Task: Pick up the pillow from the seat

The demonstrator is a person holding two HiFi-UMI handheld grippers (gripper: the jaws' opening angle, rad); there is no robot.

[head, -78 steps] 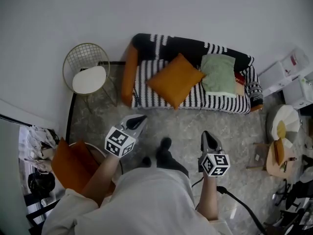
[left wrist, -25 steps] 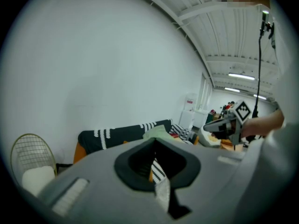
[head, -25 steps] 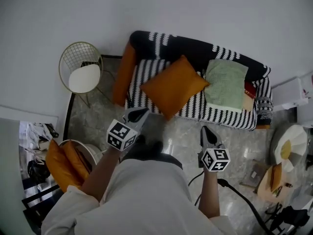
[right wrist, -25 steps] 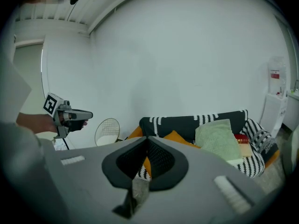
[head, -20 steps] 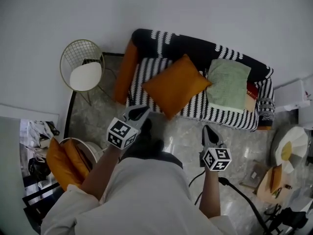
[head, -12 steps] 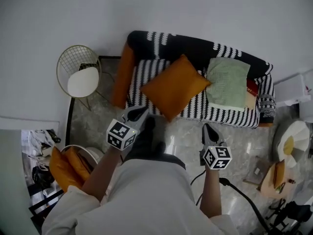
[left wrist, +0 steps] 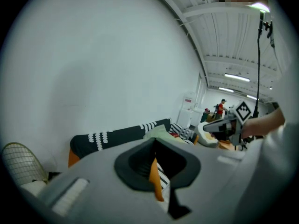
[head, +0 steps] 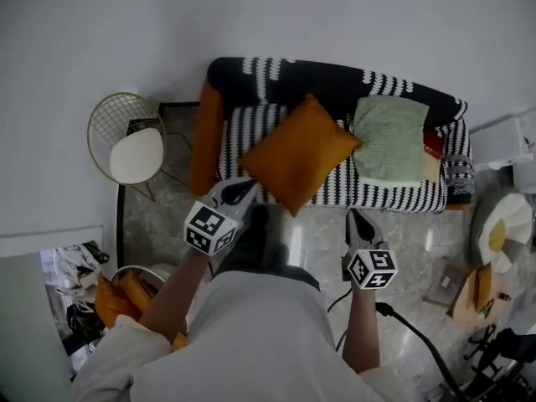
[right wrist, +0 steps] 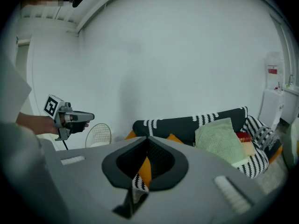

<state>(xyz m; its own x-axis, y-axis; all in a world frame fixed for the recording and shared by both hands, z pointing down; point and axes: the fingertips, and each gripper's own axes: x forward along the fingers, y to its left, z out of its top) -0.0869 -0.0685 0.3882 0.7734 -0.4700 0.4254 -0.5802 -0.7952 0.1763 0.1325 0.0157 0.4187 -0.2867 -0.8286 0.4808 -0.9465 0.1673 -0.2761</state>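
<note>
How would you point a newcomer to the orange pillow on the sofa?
Find the black-and-white striped sofa against the white wall. On its seat, the orange pillow lies toward the end by the wire chair, turned like a diamond with one corner over the front edge. Its neighbour, the pale green pillow, sits square.

Black-and-white striped sofa [head: 322,80] sits on a grey marbled floor [head: 402,241], backed up to the wall. On the seat there's an orange pillow [head: 297,153] lying cornerwise, a pale green pillow [head: 388,139] just beside it, and a red thing [head: 432,144] tucked at the far end.
</note>
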